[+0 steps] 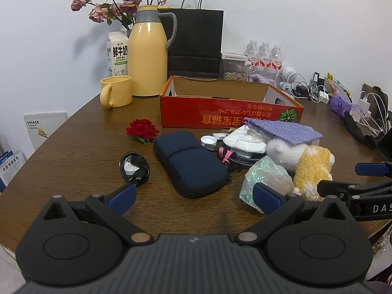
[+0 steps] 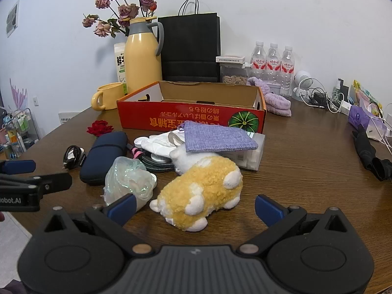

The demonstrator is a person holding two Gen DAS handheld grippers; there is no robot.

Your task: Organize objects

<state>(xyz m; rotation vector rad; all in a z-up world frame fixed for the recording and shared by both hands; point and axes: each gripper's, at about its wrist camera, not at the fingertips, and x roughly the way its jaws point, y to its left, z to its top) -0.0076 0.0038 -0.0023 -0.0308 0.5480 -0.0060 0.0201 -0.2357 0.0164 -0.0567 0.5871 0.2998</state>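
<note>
Hovering over a cluttered wooden surface [image 1: 73,152], both sets of fingers wide and holding nothing.

From the left wrist view, the left gripper [image 1: 193,199] sits low before a dark blue zip case [image 1: 191,163], with a coiled black cable [image 1: 134,166] to its left, a red fabric rose [image 1: 141,128] behind, and the open red cardboard box [image 1: 220,112] farther back. From the right wrist view, the right gripper [image 2: 194,208] faces a yellow-and-white plush toy [image 2: 203,188], a crinkled clear bag [image 2: 129,178] just beside it, and a purple pouch [image 2: 215,138] lying over the pile before the box.

yellow thermos [image 1: 147,56] at table back; milk carton [image 1: 117,56] left of it, mug [image 1: 117,91] in front, black bag [image 1: 196,41] right, water bottles [image 1: 264,56] further right.
</note>
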